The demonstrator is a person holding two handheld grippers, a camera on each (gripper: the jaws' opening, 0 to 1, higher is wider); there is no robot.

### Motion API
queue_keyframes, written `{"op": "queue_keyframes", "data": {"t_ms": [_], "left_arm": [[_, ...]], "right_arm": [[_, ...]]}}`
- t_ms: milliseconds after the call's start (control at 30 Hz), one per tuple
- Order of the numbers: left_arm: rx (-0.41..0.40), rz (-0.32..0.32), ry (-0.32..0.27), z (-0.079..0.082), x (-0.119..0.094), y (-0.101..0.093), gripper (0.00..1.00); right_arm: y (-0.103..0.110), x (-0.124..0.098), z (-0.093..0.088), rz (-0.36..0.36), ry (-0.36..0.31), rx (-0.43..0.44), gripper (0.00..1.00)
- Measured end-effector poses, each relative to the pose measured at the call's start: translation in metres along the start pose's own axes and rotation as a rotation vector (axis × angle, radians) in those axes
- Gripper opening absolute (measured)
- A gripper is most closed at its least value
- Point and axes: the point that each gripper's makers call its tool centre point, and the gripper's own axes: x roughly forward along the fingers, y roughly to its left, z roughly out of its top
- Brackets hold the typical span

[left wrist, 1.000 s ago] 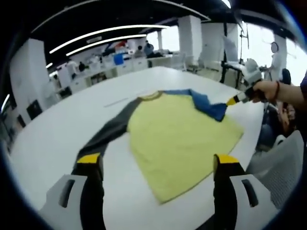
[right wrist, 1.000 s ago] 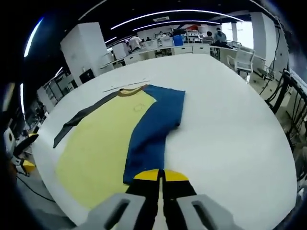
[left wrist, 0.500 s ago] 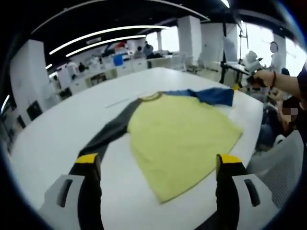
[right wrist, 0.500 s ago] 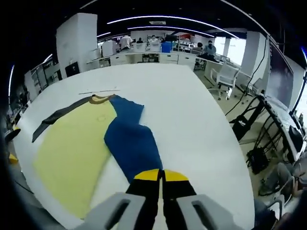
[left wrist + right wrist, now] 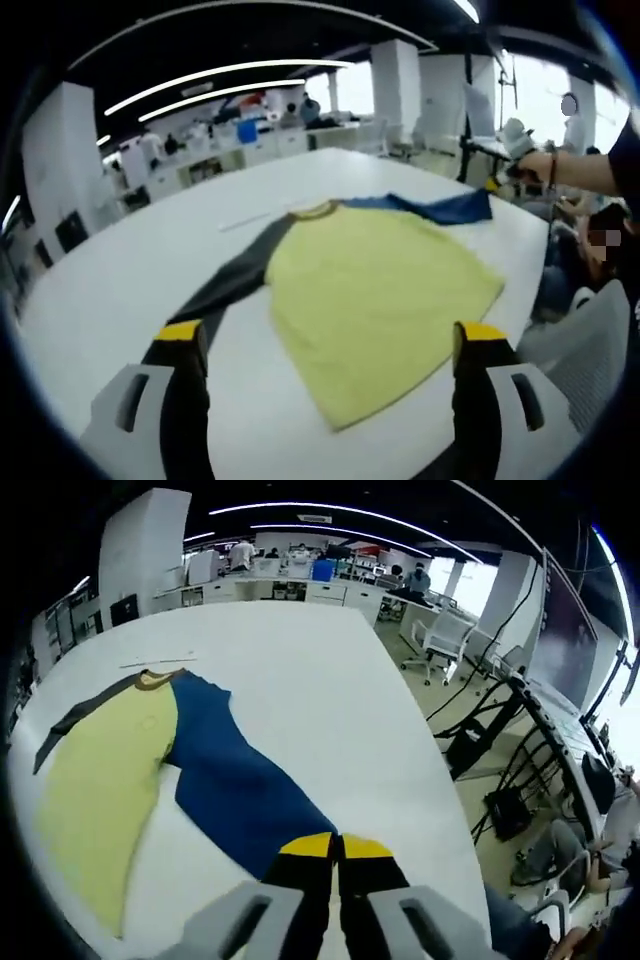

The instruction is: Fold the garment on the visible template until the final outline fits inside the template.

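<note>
Even brightness is cast by long white ceiling light strips (image 5: 215,75), and daylight glare is seen at tall windows (image 5: 545,95). Straight lines are bent by fisheye distortion. Soft blur is noted throughout; shadows on the broad white table (image 5: 300,680) are faint.

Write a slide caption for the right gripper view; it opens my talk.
Right hand-held gripper shut on the blue sleeve, stretching it outward from the yellow shirt on a white table.

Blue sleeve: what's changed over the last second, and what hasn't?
The right gripper, shut on the blue sleeve, has pulled it off the yellow body and out sideways toward the table's edge; it now lies nearly straight. The left gripper is still open, holding nothing. The grey sleeve and yellow body haven't moved.
</note>
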Motion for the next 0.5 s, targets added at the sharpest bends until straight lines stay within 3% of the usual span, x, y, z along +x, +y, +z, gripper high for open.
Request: {"op": "queue_keyframes", "data": {"t_ms": [500], "left_arm": [[0.009, 0.026, 0.02, 0.0, 0.002, 0.001, 0.99]], "right_arm": [[-0.044, 0.031, 0.011, -0.048, 0.02, -0.104, 0.0]]}}
